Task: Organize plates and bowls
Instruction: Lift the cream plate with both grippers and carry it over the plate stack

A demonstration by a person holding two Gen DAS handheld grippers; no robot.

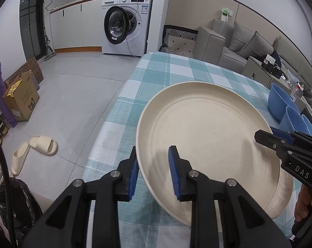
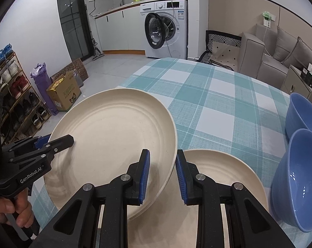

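Observation:
A large cream plate (image 1: 207, 136) (image 2: 106, 140) is held tilted above the checked tablecloth (image 1: 176, 72) (image 2: 207, 95). My left gripper (image 1: 153, 171) straddles its near-left rim, one pad under and one pad inside, jaws a little apart. My right gripper (image 2: 162, 175) straddles the opposite rim the same way, and shows in the left wrist view (image 1: 265, 138). The left gripper shows in the right wrist view (image 2: 56, 141). A second cream plate (image 2: 222, 177) lies on the table under the raised one. Two blue bowls (image 2: 298, 177) (image 1: 280, 101) stand at the right.
The table's left edge drops to a tiled floor with slippers (image 1: 36, 150), a cardboard box (image 2: 65, 95) and a shoe rack (image 2: 13, 95). A washing machine (image 1: 127, 24) and a grey sofa (image 1: 238, 43) stand beyond the table.

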